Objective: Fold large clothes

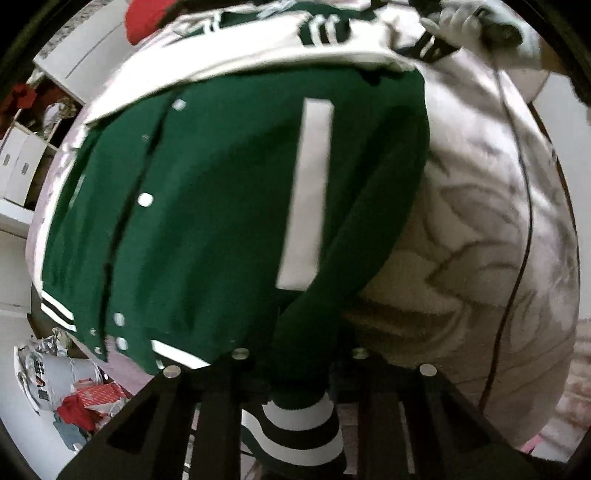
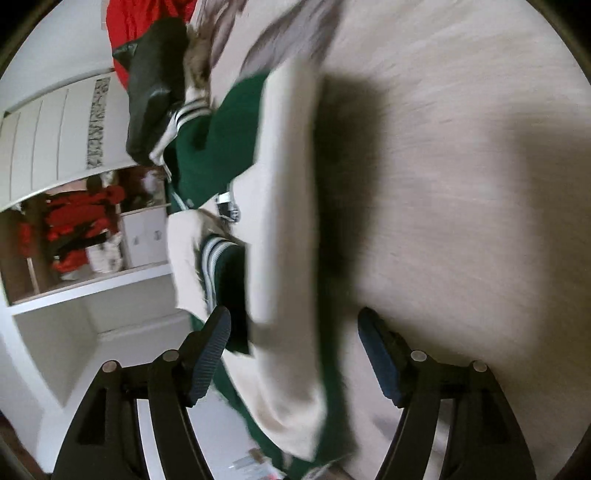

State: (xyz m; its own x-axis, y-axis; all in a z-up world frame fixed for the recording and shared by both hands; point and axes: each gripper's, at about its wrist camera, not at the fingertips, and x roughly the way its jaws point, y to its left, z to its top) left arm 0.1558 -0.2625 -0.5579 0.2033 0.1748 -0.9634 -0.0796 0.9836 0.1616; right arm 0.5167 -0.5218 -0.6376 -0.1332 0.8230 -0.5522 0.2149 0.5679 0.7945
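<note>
A green varsity jacket [image 1: 221, 206] with cream sleeves and white snap buttons lies spread on a pale patterned blanket [image 1: 480, 229]. At the bottom of the left wrist view, my left gripper [image 1: 301, 369] is shut on a green fold of the jacket. The fold's striped ribbed band [image 1: 295, 428] bunches between the jaws. In the right wrist view, a cream sleeve [image 2: 288, 229] runs down between the wide-apart fingers of my right gripper [image 2: 295, 350], which is open. Its pads do not press on the sleeve. A green striped cuff [image 2: 218, 254] lies just ahead of the left finger [image 2: 210, 350].
A red garment [image 1: 147, 18] lies past the jacket's collar. A thin dark cable [image 1: 524, 221] crosses the blanket on the right. A white-gloved hand [image 1: 454, 22] shows at the top right. White shelves [image 2: 144, 236] with red items stand beside the bed; bags [image 1: 55, 369] sit on the floor.
</note>
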